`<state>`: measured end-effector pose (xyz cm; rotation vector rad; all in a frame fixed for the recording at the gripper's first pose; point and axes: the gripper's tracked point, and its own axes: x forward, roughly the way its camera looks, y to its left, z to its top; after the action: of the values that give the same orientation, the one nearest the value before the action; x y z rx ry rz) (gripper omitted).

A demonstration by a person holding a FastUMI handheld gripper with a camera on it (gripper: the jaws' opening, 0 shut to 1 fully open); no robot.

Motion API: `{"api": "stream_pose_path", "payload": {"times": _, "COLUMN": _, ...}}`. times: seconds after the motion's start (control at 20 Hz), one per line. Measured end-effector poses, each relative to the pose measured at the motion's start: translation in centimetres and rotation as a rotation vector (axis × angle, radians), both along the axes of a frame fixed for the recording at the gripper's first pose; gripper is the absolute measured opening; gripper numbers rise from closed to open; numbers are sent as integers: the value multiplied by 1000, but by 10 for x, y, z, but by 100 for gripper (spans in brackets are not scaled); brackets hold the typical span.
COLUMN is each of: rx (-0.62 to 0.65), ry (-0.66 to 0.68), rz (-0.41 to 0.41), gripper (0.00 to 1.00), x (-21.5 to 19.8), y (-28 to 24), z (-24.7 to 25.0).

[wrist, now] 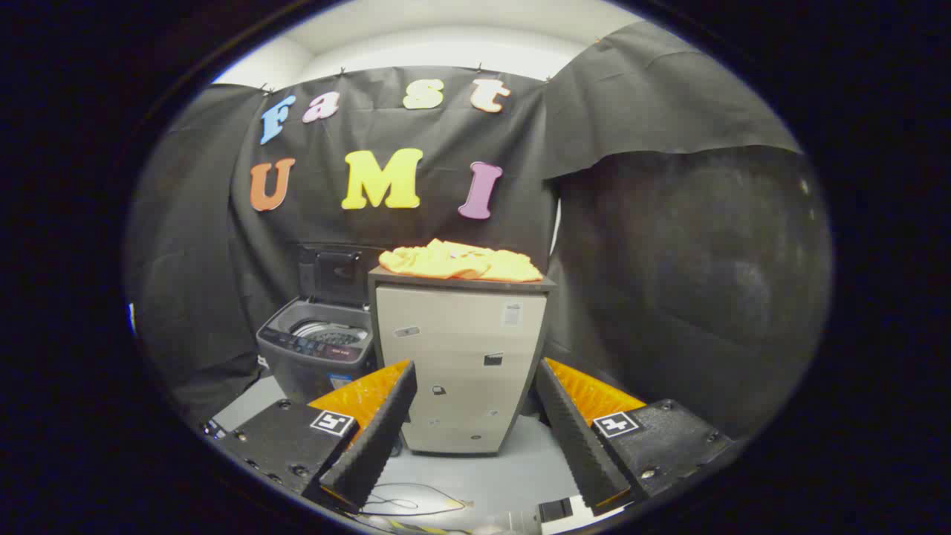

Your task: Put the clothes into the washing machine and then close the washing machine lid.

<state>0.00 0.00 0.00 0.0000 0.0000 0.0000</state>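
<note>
Beyond our fingers, straight ahead and well apart from them, stands a pale, boxy cabinet [461, 364] with a dark top, and on that top lies the crumpled yellow-orange cloth garment [461, 261], spread flat in a loose heap. We take this to be the clothes named in the task.

Our hand-held gripper [475, 427] is released: the two fingers are spread wide with nothing between them but the view of the cabinet front and a stretch of pale grey floor [513, 475]. No contact with anything.

Ahead and to the left of the fingers, just beside the cabinet and touching or nearly touching its left side, sits the grey top-loading washing machine [316, 349]. Its dark lid [334, 275] is raised upright against the black cloth wall [669, 245], and the round metal drum [327, 332] shows open beneath. We cannot see anything inside the drum from this angle.

Progress, as we judge it: nothing of the task is done yet. The garment is untouched on the cabinet, the machine is open and waiting. Left to do: approach and rise to the cabinet top, grasp the cloth, carry it left over the drum, drop it, then bring the lid down.

A thin cable [401, 505] lies on the floor just below the fingers.
</note>
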Motion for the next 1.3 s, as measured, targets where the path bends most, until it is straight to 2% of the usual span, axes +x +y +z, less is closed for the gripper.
{"api": "stream_pose_path", "payload": {"times": 0.2, "rx": 19, "ry": 22, "rz": 1, "gripper": 100, "x": 3, "y": 10, "z": -15}}
{"api": "stream_pose_path", "payload": {"times": 0.55, "rx": 20, "ry": 19, "rz": 9, "gripper": 100, "x": 6, "y": 17, "z": -9}}
{"api": "stream_pose_path", "payload": {"times": 0.8, "rx": 24, "ry": 39, "rz": -15, "gripper": 100, "x": 9, "y": 20, "z": -4}}
{"api": "stream_pose_path", "payload": {"times": 1.0, "rx": 37, "ry": 39, "rz": -46, "gripper": 100, "x": 18, "y": 25, "z": 11}}
{"api": "stream_pose_path", "payload": {"times": 1.3, "rx": 28, "ry": 16, "rz": -57, "gripper": 100, "x": 51, "y": 31, "z": 67}}
